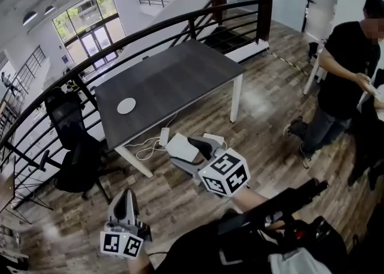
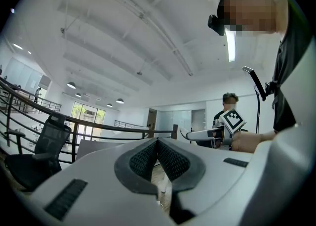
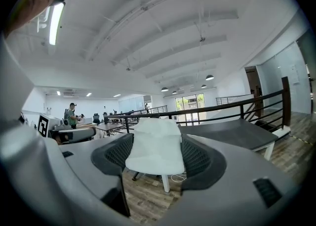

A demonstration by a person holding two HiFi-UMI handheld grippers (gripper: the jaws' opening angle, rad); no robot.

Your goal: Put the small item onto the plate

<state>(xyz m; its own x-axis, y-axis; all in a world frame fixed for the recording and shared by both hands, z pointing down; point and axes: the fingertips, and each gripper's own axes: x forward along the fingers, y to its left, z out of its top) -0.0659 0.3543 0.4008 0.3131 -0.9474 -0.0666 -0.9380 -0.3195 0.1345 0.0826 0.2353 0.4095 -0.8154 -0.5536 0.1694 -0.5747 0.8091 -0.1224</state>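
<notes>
A small round white plate [image 1: 126,105] lies near the left end of the dark table [image 1: 180,75], which stands ahead of me across a strip of wood floor. My right gripper [image 1: 183,147] is held in the air short of the table's near edge, shut on a small white flat item [image 1: 178,148]. In the right gripper view the item [image 3: 155,147] fills the gap between the black pads [image 3: 197,158]. My left gripper [image 1: 125,196] hangs lower at the left, over the floor, its pads [image 2: 170,160] pressed together with nothing between them.
A black office chair [image 1: 72,147] stands left of the table beside the black railing [image 1: 180,24]. White cables and a power strip [image 1: 162,138] lie on the floor under the table's near edge. A person in black [image 1: 345,75] stands at the right.
</notes>
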